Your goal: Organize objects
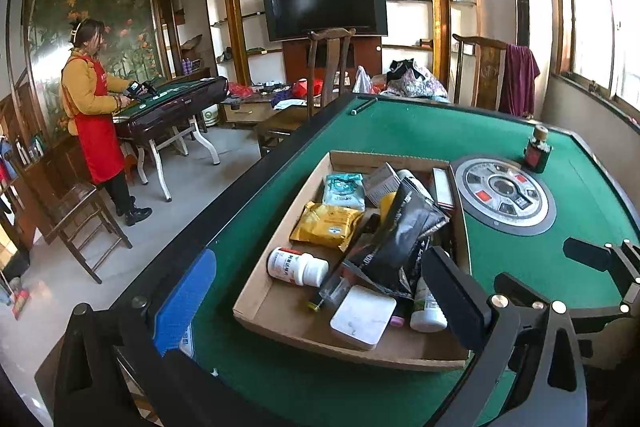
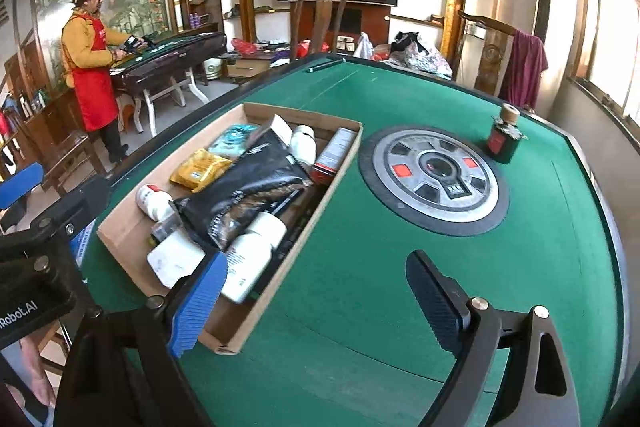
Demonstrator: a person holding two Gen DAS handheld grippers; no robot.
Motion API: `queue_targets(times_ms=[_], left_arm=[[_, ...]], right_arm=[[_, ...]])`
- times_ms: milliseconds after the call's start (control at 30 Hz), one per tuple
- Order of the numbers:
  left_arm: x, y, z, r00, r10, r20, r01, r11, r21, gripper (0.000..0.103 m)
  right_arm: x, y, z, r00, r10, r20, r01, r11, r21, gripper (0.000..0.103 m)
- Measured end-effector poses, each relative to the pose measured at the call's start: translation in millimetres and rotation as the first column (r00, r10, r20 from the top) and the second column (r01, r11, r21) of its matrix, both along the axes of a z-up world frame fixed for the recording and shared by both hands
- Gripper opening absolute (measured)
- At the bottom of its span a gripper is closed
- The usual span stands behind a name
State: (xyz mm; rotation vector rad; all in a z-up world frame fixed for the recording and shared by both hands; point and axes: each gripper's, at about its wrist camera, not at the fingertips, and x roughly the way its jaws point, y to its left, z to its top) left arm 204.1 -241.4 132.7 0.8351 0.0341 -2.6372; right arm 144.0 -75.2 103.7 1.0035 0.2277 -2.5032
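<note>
A shallow cardboard box (image 1: 280, 311) (image 2: 124, 231) lies on the green felt table (image 1: 400, 131). It holds a white pill bottle (image 1: 296, 267), a yellow packet (image 1: 324, 225), a teal packet (image 1: 344, 189), a black pouch (image 1: 400, 235) (image 2: 248, 187), a flat white case (image 1: 362, 317) and more bottles. A small dark green bottle (image 1: 538, 151) (image 2: 504, 139) with a red label stands alone past the centre dial. My left gripper (image 1: 320, 299) hovers open over the box's near end. Just right of the box, my right gripper (image 2: 318, 301) is open above bare felt, nothing between its pads.
A round metal dial (image 1: 504, 195) (image 2: 436, 179) sits in the table's middle. A dark pen (image 1: 364, 105) lies at the far edge. Wooden chairs (image 1: 328, 67) stand behind the table. A person in a red apron (image 1: 92, 99) works at another table far left.
</note>
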Motion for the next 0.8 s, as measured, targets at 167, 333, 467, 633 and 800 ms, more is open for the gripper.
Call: queue_targets(times_ms=[167,333,467,633,800], left_arm=[[-6,10,-1,1.000,-0.003,0.019,0.003,1.000,-0.019,0.103],[-12,17,-5,0.999,-0.006,0.039,0.007,1.000,-0.027,0.103],[-16,22,-7,0.999,-0.010,0.050,0.011,0.999,-0.037,0.103],[-20,24,-11,0.998,-0.010,0.066,0.013,0.999,-0.045,0.103],[-23,23,-16,0.997,-0.016,0.080,0.018,0.999,-0.033,0.103]], right_arm=[[-8,15,-4,0.999,-0.031,0.028,0.031,0.999,-0.024,0.094],[-11,23,-8,0.998,-0.044,0.040,0.045,0.998,-0.033,0.094],[-13,23,-11,0.998,-0.042,0.048,0.044,0.999,-0.030,0.094],[-13,22,-16,0.998,-0.040,0.049,0.041,0.999,-0.018,0.094],[-16,21,-20,0.997,-0.047,0.059,0.047,0.999,-0.005,0.094]])
